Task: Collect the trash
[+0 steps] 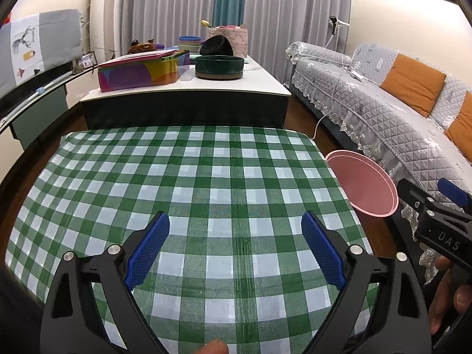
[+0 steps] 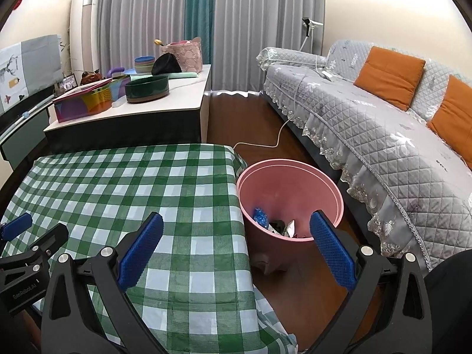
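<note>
Blue-padded black left gripper [image 1: 235, 247] nearest, fingers spread wide, nothing between them, hovering over green-and-white checked tablecloth [image 1: 188, 183]. Blue-padded black right gripper [image 2: 236, 246] likewise wide and empty, straddling the table edge and the round pink plastic bin [image 2: 324, 183] standing on the wooden floor just beside the table's right side. Crumpled trash in bin bottom [image 2: 277, 225]: blue wrapper, dark and white scraps. No loose trash visible on the cloth in either view. Likely end of task, last drop done, or a pause between pickups. Next move, if any: scan for leftover litter outside view, else pull both grippers back. Grey quilted sofa [image 2: 383, 135] with orange cushions behind the bin, not involved.
</note>
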Demonstrator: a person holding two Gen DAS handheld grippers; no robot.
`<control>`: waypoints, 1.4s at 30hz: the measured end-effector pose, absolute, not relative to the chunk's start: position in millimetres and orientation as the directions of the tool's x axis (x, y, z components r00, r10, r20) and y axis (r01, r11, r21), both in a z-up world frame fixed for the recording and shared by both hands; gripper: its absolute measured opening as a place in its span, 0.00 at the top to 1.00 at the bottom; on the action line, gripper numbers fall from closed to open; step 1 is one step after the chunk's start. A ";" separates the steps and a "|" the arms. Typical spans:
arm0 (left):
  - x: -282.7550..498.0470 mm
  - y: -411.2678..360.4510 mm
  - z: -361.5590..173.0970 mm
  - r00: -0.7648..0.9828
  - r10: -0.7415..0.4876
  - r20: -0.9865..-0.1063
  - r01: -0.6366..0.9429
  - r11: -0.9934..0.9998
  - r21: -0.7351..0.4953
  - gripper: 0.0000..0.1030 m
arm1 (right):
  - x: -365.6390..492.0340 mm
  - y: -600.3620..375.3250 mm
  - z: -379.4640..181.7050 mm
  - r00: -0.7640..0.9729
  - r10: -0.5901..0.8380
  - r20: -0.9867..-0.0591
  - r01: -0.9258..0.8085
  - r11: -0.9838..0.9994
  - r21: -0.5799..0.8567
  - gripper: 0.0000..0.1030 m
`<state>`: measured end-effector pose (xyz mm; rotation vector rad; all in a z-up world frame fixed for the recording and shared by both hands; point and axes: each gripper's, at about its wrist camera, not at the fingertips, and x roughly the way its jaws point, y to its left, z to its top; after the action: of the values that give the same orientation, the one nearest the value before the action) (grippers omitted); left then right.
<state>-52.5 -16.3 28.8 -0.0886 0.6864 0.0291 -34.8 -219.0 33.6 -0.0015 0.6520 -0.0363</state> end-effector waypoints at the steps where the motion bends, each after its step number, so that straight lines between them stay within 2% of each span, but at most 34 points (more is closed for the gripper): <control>1: -52.2 -16.4 28.7 0.774 -0.003 -0.633 -0.055 0.996 -0.072 0.15 | -34.7 -219.0 33.5 0.794 -0.035 -0.607 0.034 0.999 -0.013 0.05; 29: -49.5 -18.4 26.0 0.768 -0.007 -0.641 -0.050 0.996 -0.071 0.14 | -33.2 -219.9 32.7 0.793 -0.033 -0.609 0.032 0.999 -0.012 0.05; 35: -48.0 -21.5 24.4 0.764 -0.016 -0.645 -0.038 0.997 -0.070 0.08 | -33.1 -220.2 32.7 0.792 -0.034 -0.609 0.033 0.999 -0.013 0.05; 42: -49.8 -16.5 26.0 0.775 -0.018 -0.632 -0.051 0.995 -0.091 0.08 | -32.5 -220.8 32.0 0.790 -0.034 -0.612 0.034 0.999 -0.011 0.05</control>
<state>-49.8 -16.5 26.0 -0.1046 0.6841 0.0177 -32.5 -220.8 32.0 0.0002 0.6582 -0.0367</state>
